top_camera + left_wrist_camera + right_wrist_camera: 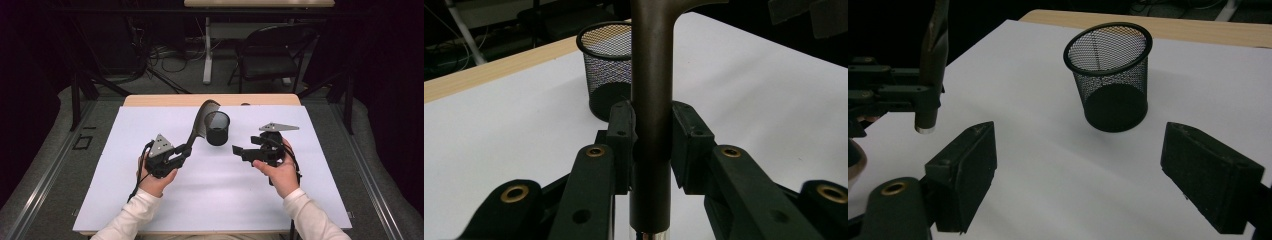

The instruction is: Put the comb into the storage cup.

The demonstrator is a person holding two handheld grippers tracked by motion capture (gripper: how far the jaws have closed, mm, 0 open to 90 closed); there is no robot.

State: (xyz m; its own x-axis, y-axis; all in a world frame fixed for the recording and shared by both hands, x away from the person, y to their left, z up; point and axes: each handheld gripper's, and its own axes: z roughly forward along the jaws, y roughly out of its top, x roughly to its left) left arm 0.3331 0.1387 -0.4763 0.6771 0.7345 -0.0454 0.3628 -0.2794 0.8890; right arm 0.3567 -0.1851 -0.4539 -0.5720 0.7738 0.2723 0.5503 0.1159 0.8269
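One mesh cup (pixel 218 128), one dark spatula (pixel 199 125), two hand-held grippers (pixel 186 149) (pixel 235 149), one white mat (pixel 215 185), one folding chair (pixel 270 55) behind.

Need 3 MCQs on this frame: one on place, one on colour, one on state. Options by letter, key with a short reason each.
1. Where does the mesh cup stand?
A. on the white sheet, between the two claws
B. on the floor beside the chair
C. tipped over at the near table edge

2. What colour is the mesh cup?
A. white
B. black
C. red

3. What is the state of the left claw?
A. open, nothing between the jaws
B. shut on the spatula
C. shut on the mesh cup

Key:
1 A: the high view shows it upright on the sheet, with the left claw to its left and the right claw to its right.
2 B: its mesh and rim are black in all views.
3 B: the left gripper view shows both pads pressed on the spatula's handle.
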